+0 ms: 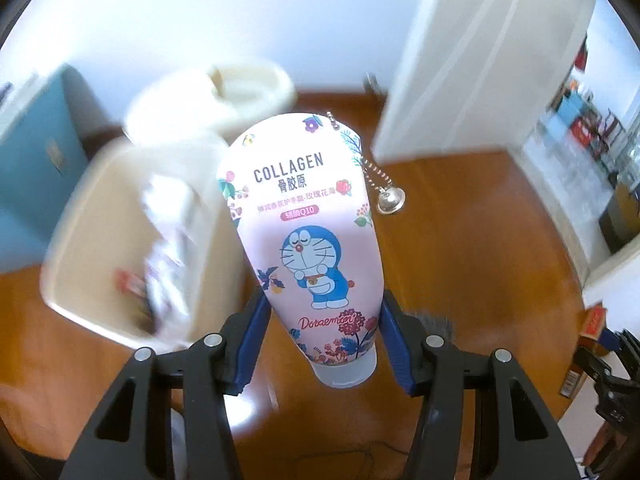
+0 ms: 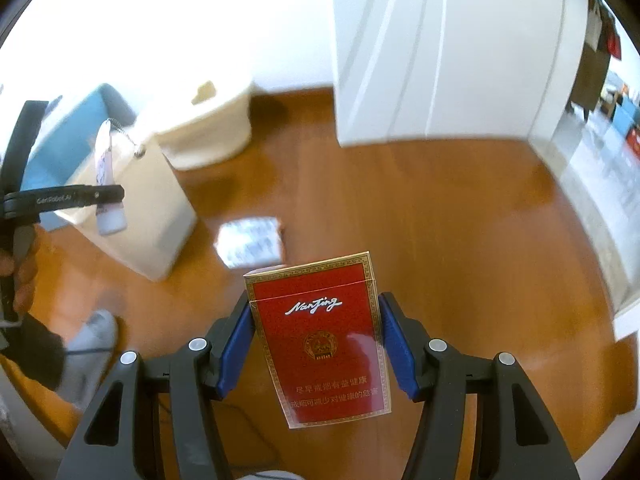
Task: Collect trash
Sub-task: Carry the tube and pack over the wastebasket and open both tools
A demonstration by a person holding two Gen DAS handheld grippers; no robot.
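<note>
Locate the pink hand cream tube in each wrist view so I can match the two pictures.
Left wrist view: the pink hand cream tube fills the centre, cap toward the camera, clamped in the left gripper.
Right wrist view: the same tube sits small at the left edge, seen side-on, in front of the cream bin.
Shared landmark: the cream bin on the wooden floor.

Polished reddish-brown wood floor (image 2: 460, 216), glossy with glare. Plain white wall (image 1: 200, 16), brightly lit. White panelled door (image 2: 440, 52) standing open, a cluttered further room beyond it. Blue cabinet (image 1: 36, 168) at left, against the wall.
</note>
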